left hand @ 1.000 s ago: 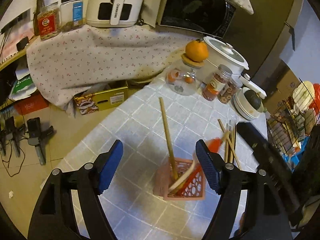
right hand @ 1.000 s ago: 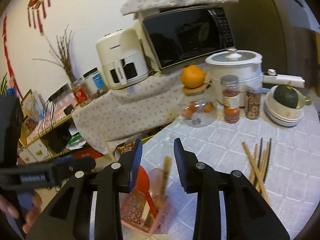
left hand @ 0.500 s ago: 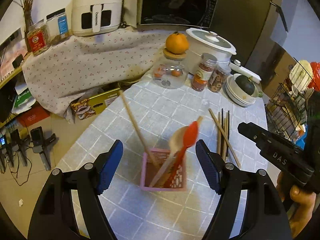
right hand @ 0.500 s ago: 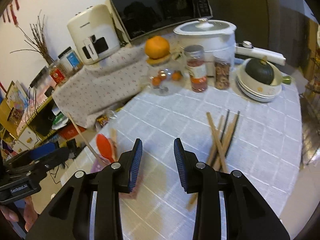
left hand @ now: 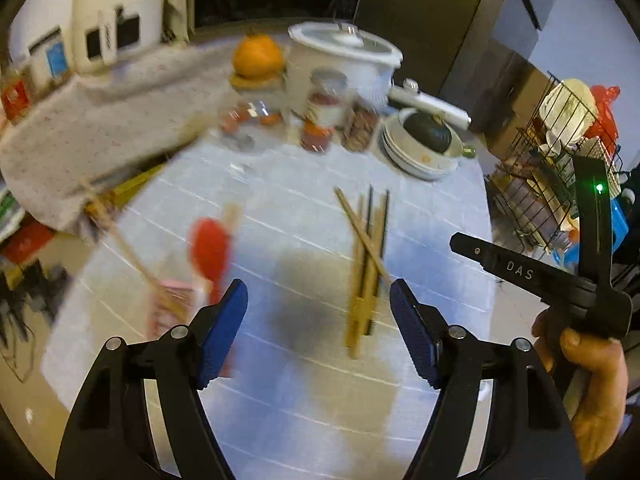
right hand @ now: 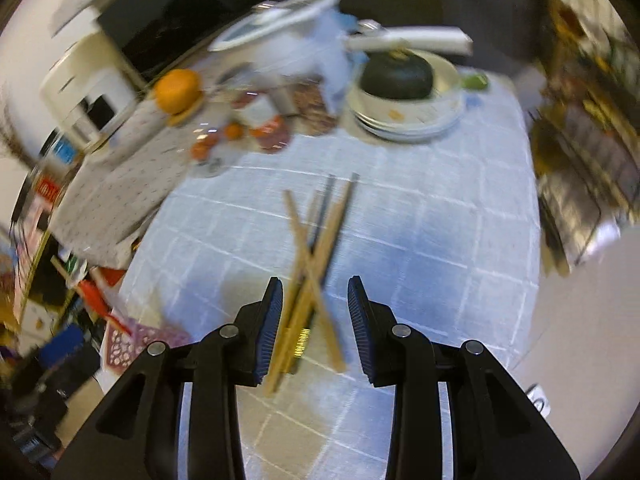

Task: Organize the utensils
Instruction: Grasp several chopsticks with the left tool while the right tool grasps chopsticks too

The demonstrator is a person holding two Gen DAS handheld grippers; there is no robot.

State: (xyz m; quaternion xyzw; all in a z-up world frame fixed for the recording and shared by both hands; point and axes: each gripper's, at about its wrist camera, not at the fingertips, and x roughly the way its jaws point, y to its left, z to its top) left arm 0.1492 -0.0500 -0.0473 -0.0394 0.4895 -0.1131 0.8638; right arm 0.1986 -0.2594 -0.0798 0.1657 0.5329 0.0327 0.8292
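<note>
You are partway through: the pink holder (left hand: 170, 304) at the table's (left hand: 432, 216) left edge is already holding a red spoon (left hand: 209, 250), while your empty, part-open right gripper (right hand: 315, 308) is straddling the loose chopsticks (right hand: 316, 240) mid-table, and your left gripper (left hand: 319, 316) is hanging wide and empty.

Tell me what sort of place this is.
Most likely a home kitchen or dining corner: a white cooker pot, stacked bowls and loose chopsticks share a grid-patterned tablecloth, with a wire dish rack beside it.
</note>
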